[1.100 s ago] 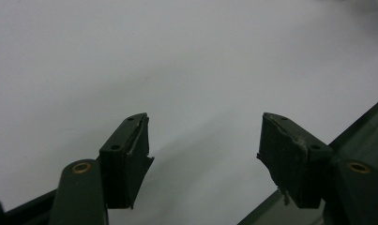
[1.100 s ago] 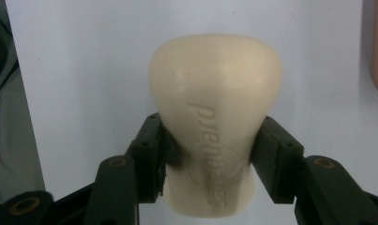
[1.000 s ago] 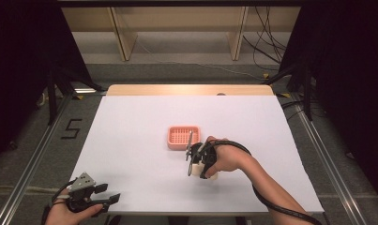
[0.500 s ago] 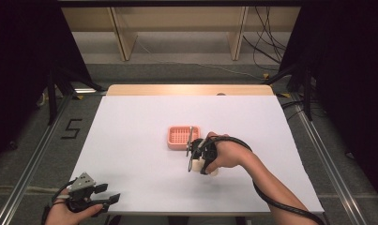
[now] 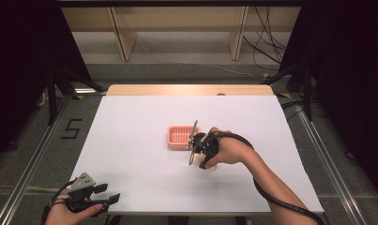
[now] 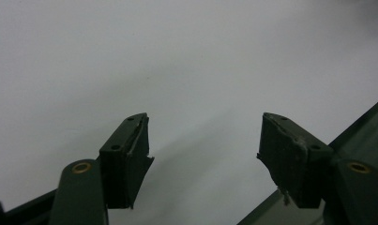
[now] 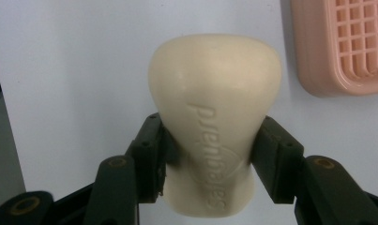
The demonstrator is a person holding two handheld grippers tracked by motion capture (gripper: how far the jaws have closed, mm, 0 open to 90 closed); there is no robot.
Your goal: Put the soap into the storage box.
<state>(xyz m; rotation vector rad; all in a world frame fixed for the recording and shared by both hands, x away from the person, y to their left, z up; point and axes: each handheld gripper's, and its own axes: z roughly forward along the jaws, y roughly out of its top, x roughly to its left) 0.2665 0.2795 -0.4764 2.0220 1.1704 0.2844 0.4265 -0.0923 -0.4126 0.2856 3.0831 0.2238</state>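
A cream soap bar (image 7: 214, 122) is pinched across its waist by the right gripper (image 7: 210, 150) just near-right of the pink soap dish (image 5: 181, 138), apparently for placing in it, while the left gripper (image 6: 203, 140) is rested spread at the bench (image 5: 130, 122) near-left corner.

The soap bar (image 7: 214, 117) is cream with embossed lettering. At its 1 o'clock, the soap dish (image 7: 346, 44) is salmon pink with a grid pattern. The tabletop (image 5: 130, 140) is white; both claws are black.
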